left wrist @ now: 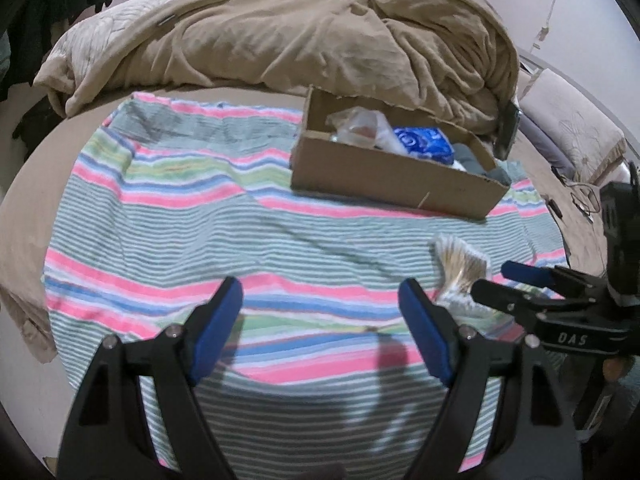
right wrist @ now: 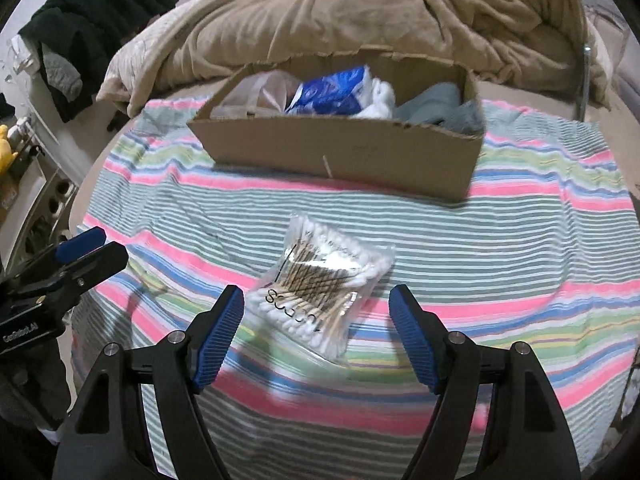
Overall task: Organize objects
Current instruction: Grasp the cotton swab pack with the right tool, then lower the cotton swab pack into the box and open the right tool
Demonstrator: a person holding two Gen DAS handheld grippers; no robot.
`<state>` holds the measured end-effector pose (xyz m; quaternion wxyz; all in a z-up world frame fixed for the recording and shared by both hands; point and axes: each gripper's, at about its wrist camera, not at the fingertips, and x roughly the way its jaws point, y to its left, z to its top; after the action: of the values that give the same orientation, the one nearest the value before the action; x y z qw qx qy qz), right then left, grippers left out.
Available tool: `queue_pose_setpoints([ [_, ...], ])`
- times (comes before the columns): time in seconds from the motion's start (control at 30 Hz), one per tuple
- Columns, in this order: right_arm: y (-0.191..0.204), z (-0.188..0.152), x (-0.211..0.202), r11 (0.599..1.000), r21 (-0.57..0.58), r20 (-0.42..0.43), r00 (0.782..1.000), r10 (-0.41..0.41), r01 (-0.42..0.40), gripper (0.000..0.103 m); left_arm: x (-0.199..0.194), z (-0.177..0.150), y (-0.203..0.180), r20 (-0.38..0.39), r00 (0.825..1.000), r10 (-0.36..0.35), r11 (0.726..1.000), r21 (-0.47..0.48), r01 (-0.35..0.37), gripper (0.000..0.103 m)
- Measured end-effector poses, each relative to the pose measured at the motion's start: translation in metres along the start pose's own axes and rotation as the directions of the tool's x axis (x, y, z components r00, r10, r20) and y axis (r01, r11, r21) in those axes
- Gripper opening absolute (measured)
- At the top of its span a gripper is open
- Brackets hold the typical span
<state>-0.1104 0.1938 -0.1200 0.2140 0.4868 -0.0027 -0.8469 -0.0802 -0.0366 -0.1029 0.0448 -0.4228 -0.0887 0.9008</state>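
Right gripper point(right wrist: 316, 336) agape — crinkly swab bag point(right wrist: 320, 284) on striped towel point(right wrist: 480, 248).

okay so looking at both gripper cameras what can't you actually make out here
- Cardboard box floor: both views, hidden by its front wall and the contents.
- Cotton swab bag: left wrist view, near end hidden by the right gripper.
- Bag's lettering: right wrist view, blurred, unreadable.
- Clear item in the box: left wrist view, too blurred to identify.
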Motion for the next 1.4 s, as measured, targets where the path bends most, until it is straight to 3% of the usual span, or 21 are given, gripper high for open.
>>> queue_pose_setpoints([
  [0.37,0.003,0.01,0.038,0.999,0.036,-0.111,0.993,0.037,-0.033,0.078,0.013,-0.005,0.018,-0.026,1.0,-0.014,0.999,-0.041,0.013,0.082],
  [0.43,0.005,0.011,0.041,1.0,0.021,-0.115,0.993,0.021,-0.018,0.073,0.015,-0.004,0.02,-0.028,0.999,-0.015,0.999,-0.047,0.013,0.082],
  [0.53,0.005,0.012,0.039,1.0,0.012,-0.101,0.995,0.023,-0.022,0.055,0.016,-0.004,0.022,-0.03,0.999,-0.016,0.999,-0.049,0.015,0.082],
  [0.73,0.01,0.015,0.026,0.999,-0.027,-0.072,0.997,0.04,-0.042,0.044,0.017,-0.002,0.021,-0.029,1.0,-0.013,0.999,-0.048,0.011,0.082],
  [1.07,0.0,0.045,-0.025,0.998,-0.051,0.062,0.997,0.044,-0.041,0.043,0.015,0.013,0.01,-0.007,1.0,0.0,1.0,-0.029,0.0,0.082],
  [1.4,-0.029,0.077,-0.041,0.999,-0.042,0.147,0.989,0.009,-0.003,0.043,0.016,0.049,-0.007,0.054,0.999,0.0,1.0,0.012,-0.001,0.082],
])
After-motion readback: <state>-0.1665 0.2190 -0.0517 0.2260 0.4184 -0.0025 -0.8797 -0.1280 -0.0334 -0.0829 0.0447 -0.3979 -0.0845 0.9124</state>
